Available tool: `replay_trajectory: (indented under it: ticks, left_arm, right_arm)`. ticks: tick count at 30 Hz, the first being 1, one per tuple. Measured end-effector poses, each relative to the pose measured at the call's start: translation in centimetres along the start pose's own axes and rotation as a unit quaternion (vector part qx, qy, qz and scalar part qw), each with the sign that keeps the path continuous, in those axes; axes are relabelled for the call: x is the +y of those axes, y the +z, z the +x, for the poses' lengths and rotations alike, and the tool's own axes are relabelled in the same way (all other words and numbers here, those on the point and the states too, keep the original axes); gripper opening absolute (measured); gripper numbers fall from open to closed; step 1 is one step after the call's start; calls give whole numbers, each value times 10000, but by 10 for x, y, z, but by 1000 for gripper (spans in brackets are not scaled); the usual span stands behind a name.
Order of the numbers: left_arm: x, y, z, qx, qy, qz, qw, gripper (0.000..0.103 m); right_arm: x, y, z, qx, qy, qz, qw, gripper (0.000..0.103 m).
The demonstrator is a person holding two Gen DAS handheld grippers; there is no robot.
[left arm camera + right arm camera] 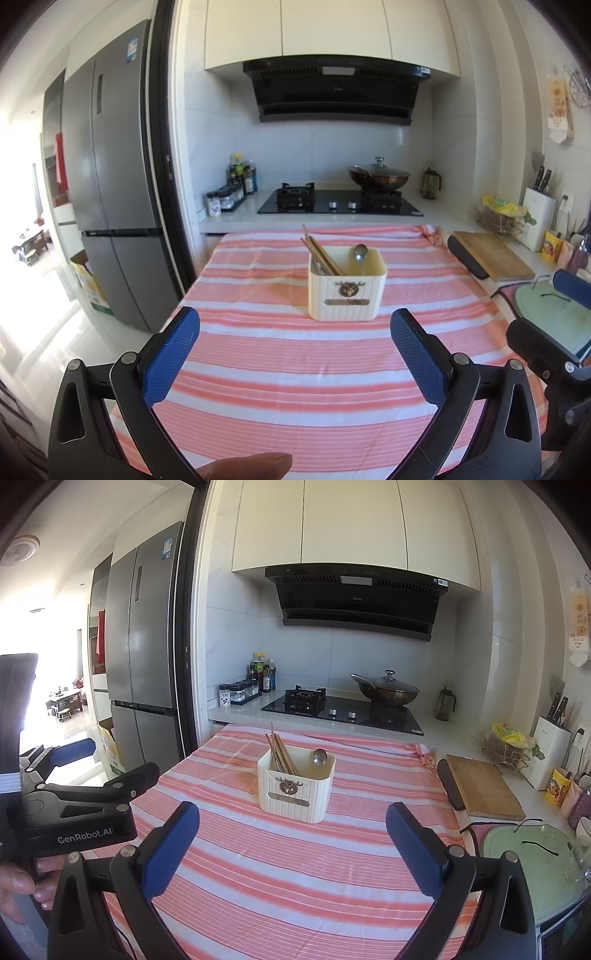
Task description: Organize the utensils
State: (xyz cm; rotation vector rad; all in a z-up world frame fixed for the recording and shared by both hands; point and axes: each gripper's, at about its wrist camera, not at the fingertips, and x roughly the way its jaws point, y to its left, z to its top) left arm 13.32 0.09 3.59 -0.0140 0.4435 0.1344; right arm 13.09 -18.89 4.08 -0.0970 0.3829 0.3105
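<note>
Left wrist view shows the striped tablecloth [280, 373] covering the table, and near its middle stands the cream utensil holder [347, 291], with wooden chopsticks [320, 251] leaning out of its left side and 1 metal spoon [360, 254] propped at the back right; the cloth around it is bare. Both tools hang well short of it: the left gripper [295, 354] has its jaws spread wide on nothing, and the right gripper [291, 843] is likewise spread and empty. The holder looks light and sits on loose cloth, so I judge a sideways nudge from a jaw could slide or tip it, and snagging the leaning chopsticks could lever them out or scatter them. The only clear writing is "GenRobot.AI" on the left tool's body in the right wrist view; the holder's small plaque and the fridge [110, 177] sticker are too small to read
</note>
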Motion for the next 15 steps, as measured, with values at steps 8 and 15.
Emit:
replay_trajectory:
  ticks: [8,15]
  left_arm:
    - [-4,-1,0,8,-36,43,10000,103]
    - [-1,-6,14,120,-57,-72,9999,103]
  right_arm:
    - [-1,-1,1,29,-37,6,10000,103]
    - [-4,-3,10,93,-19,63,9999,103]
